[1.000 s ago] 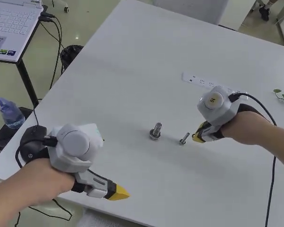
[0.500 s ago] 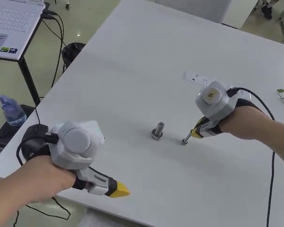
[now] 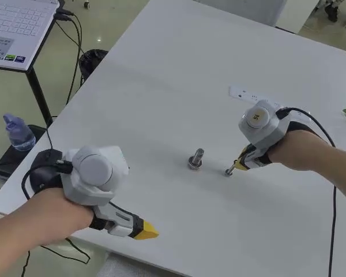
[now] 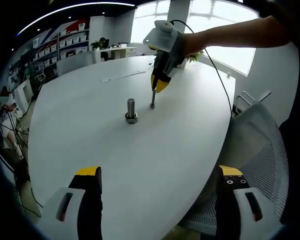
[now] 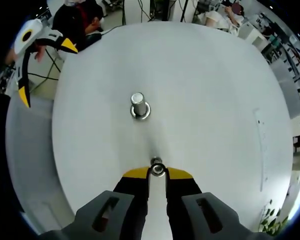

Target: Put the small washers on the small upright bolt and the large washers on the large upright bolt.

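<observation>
The large upright bolt (image 3: 197,157) stands mid-table with a washer (image 5: 140,112) around its foot; it also appears in the left gripper view (image 4: 131,108). Just to its right is the small upright bolt (image 3: 229,171) (image 4: 152,102). My right gripper (image 3: 237,166) (image 4: 159,86) points down at the small bolt's top. Its yellow tips are nearly together, holding a small ring-shaped washer (image 5: 157,169) right at the bolt's head. My left gripper (image 3: 144,232) (image 4: 160,172) hangs open over the table's near edge, holding nothing; in the right gripper view it sits far off (image 5: 45,70).
A white power strip (image 3: 248,95) lies at the back of the white table (image 3: 161,86). Off the table's left side are a laptop (image 3: 11,29) on a stand and a water bottle (image 3: 18,131). A mesh chair (image 4: 260,150) stands by the table edge.
My right gripper has moved left from beside the small bolt until its tips sit at the bolt's top. The left gripper has barely moved. The head camera has shifted slightly.
</observation>
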